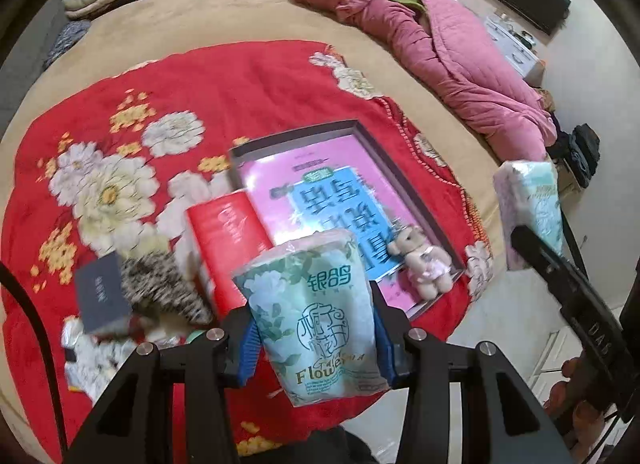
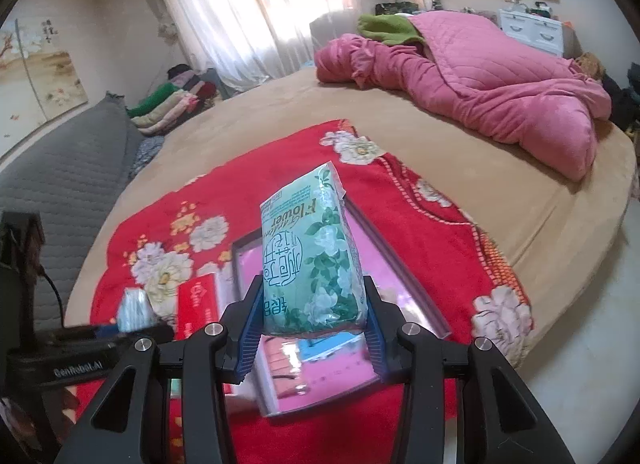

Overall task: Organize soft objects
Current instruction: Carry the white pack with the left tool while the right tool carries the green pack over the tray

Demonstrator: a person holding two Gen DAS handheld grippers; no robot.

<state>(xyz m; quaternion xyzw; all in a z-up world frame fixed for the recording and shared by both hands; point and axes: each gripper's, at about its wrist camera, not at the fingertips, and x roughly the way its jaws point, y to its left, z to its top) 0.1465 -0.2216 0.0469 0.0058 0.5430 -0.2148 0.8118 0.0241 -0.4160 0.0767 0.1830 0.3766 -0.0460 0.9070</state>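
My left gripper (image 1: 316,348) is shut on a green flower-print tissue pack (image 1: 316,320), held upright above the red blanket. My right gripper (image 2: 314,324) is shut on a second tissue pack (image 2: 312,260) of the same kind, held above an open dark-rimmed box (image 2: 400,264) with a pink lining. That box (image 1: 404,180) shows in the left wrist view with a small teddy bear (image 1: 424,260) in its near corner. The right gripper's pack (image 1: 528,208) also shows at the right of the left wrist view.
A red box (image 1: 228,240), a grey box (image 1: 100,292) and a black-and-white patterned soft item (image 1: 160,284) lie on the red floral blanket (image 1: 240,88). A pink quilt (image 2: 500,76) is heaped at the bed's far side. Folded clothes (image 2: 168,104) are stacked at far left.
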